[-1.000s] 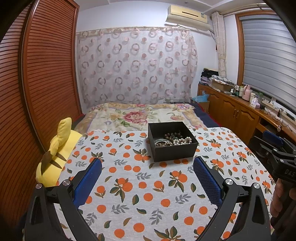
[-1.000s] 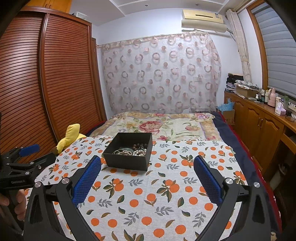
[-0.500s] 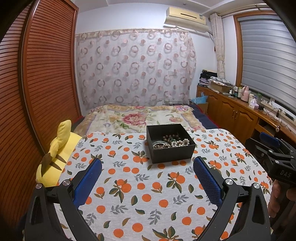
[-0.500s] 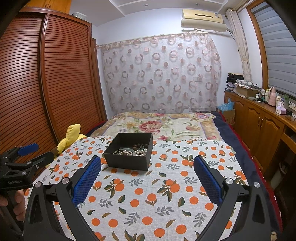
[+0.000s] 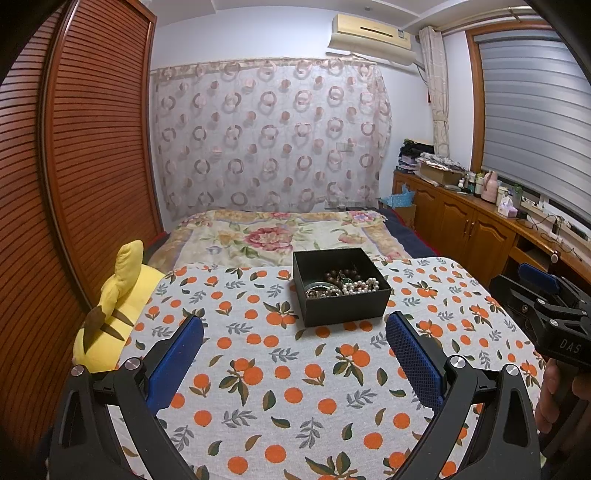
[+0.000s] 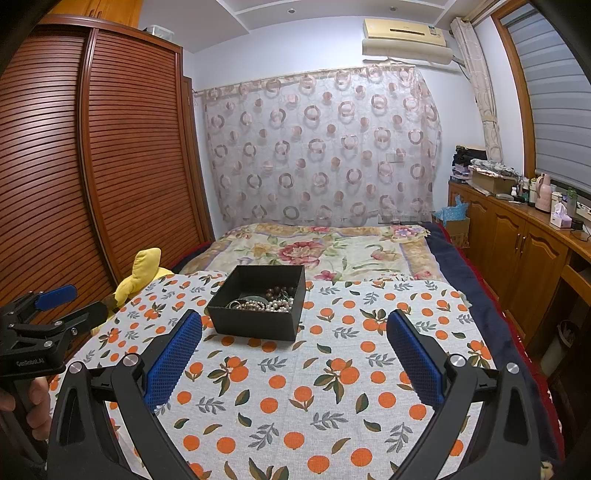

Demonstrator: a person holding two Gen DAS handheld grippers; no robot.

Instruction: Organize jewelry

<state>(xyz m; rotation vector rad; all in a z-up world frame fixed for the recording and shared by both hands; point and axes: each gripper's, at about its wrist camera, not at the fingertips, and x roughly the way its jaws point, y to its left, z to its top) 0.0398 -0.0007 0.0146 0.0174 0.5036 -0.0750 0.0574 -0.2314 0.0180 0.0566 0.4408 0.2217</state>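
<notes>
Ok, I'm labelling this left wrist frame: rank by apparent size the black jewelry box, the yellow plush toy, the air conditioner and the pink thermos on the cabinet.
1. black jewelry box and yellow plush toy: too alike to rank; the toy is partly hidden
2. air conditioner, though farther off
3. pink thermos, far away

An open black box (image 5: pixel 341 291) sits upright on the orange-print cloth, holding tangled pearl strands (image 5: pixel 360 286) and dark beads (image 6: pixel 282 291).

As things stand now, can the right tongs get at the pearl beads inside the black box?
Probably yes. The black box has no lid, the pearl beads lie exposed, and only bare tablecloth lies between them and the open right tongs.
</notes>
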